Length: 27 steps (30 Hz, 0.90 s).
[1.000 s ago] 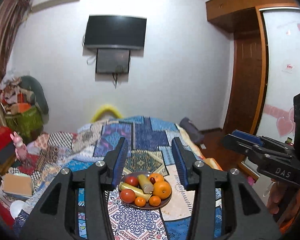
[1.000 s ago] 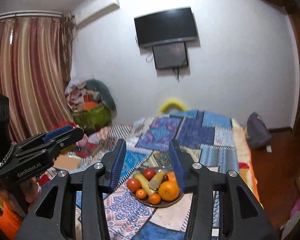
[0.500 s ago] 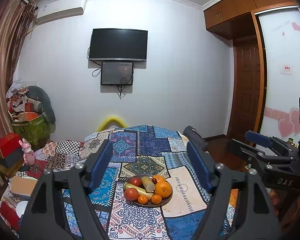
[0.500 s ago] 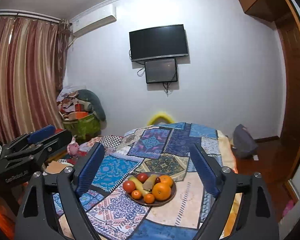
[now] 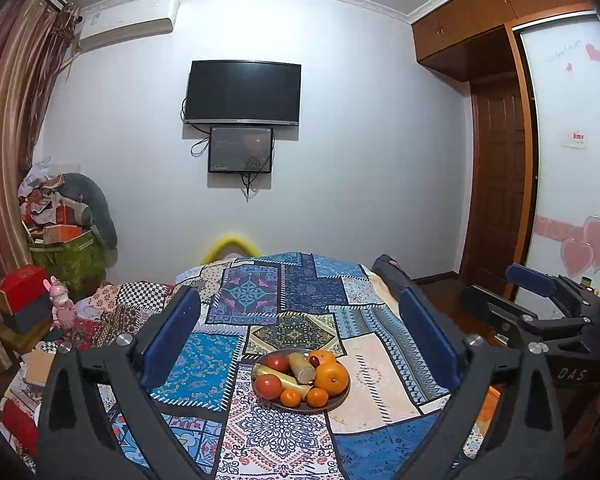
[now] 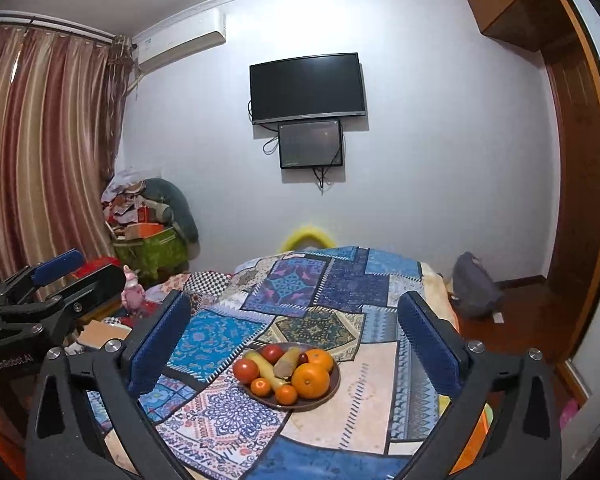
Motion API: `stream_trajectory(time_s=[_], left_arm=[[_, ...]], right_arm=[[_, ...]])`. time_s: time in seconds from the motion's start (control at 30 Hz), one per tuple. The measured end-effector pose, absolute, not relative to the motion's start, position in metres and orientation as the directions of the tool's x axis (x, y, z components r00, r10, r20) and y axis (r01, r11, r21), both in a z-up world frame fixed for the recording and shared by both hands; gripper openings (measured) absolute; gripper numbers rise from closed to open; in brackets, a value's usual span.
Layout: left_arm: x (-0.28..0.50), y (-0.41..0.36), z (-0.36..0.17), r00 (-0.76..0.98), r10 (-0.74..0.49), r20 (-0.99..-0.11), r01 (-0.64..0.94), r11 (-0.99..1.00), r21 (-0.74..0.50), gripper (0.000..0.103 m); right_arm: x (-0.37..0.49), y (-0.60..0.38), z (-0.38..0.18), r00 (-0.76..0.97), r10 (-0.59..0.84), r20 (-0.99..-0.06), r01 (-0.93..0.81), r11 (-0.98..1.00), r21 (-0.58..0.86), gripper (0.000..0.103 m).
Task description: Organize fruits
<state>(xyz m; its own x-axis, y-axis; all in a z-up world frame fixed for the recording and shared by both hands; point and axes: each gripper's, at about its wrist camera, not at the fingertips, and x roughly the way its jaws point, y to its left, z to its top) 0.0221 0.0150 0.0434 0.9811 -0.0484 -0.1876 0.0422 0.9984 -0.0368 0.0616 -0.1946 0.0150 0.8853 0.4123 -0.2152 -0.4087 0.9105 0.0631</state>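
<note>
Fruit plate [image 5: 336,404] sits on the patchwork cloth [image 5: 284,292]; left gripper [image 5: 300,332] and right gripper [image 6: 296,328] have just been opening, jaws spread, nothing between them.

Plate [image 5: 337,403] as landmark: small dark-red fruit [image 5: 313,359] at its far side too small to identify. Banana [image 5: 285,379] on plate partly hidden under tomato [image 5: 268,386]. Bed [image 5: 260,440] in front of plate cut off by bottom edge.

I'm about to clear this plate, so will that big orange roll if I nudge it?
Probably. The big orange is round and sits at the plate's edge, so it could roll off. Its firm-looking peel should suit a gripper. Neighbouring small oranges may shift too.
</note>
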Motion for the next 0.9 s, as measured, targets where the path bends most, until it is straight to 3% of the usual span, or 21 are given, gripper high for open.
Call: stream_trajectory(time_s=[0.9], left_arm=[[0.0202, 0.0124, 0.0451, 0.980, -0.060, -0.191, 0.054, 0.998, -0.035, 0.103]], right_arm=[[0.0521, -0.2015, 0.0234, 0.895, 0.410, -0.177, -0.401, 0.912, 0.086, 0.103]])
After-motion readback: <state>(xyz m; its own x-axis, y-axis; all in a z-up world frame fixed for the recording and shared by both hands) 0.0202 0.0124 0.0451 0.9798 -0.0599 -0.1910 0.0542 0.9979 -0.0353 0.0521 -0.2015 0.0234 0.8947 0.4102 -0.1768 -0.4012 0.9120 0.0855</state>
